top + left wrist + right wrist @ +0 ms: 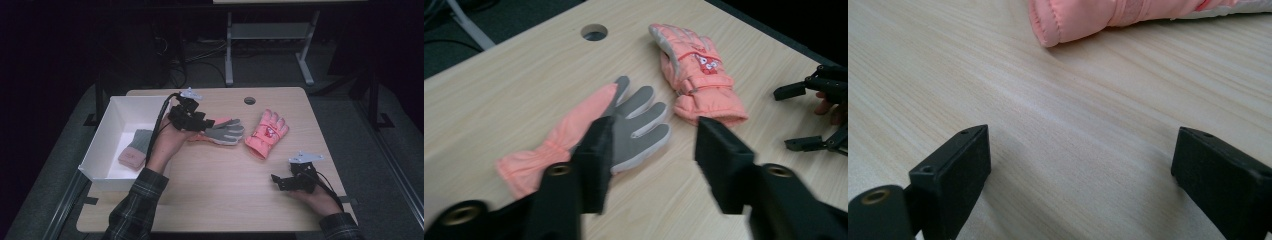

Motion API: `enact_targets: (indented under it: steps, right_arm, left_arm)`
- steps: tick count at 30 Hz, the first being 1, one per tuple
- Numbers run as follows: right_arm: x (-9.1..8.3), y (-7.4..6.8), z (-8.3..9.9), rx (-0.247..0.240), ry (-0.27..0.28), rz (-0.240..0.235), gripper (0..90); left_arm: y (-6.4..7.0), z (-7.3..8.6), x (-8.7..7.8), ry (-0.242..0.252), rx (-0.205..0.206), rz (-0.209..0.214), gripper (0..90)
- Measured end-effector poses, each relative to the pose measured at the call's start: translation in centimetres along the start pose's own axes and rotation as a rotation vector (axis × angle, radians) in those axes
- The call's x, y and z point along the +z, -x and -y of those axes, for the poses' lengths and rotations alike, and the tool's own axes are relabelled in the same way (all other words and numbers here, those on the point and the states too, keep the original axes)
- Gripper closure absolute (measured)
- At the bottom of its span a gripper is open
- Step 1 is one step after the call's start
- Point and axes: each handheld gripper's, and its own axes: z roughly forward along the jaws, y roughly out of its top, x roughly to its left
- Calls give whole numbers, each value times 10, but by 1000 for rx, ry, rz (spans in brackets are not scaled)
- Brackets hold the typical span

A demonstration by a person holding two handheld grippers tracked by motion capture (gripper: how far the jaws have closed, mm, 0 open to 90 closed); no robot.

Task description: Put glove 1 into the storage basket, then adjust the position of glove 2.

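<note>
Wooden table [220,170], left gripper [206,123] jaws spread over grey-palmed glove [222,131], right gripper [278,180] spread, near right, pink glove [266,132] between.

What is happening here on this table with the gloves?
A person holds a tool in each hand. The left tool hovers open over the grey-palmed orange glove, which lies flat on the wooden table, apparently about to pick it up. The right tool waits open near the table's front right, holding nothing. A second pink glove lies beside the first. A white box at the left already holds a grey and pink mitten.
</note>
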Motion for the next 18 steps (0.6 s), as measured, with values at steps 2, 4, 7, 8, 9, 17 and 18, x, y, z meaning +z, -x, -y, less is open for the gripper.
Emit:
enact_targets:
  steps: [2,4,7,8,9,17,18]
  right_arm:
    - [0,0,0,0,0,0,84]
    - [0,0,0,0,0,0,84]
    - [0,0,0,0,0,0,84]
    - [0,0,0,0,0,0,84]
    - [0,0,0,0,0,0,84]
    - [0,0,0,0,0,0,84]
    - [0,0,0,0,0,0,84]
  left_arm:
    - [2,0,8,-7,0,1,658]
    - [2,1,17,-24,0,3,722]
    - [1,3,30,-35,-6,-3,845]
    - [0,4,34,-27,-19,2,875]
    - [-1,5,38,-30,-23,-3,894]
    - [-14,19,71,-61,-49,-74,896]
    - [-16,21,74,-67,-51,-90,896]
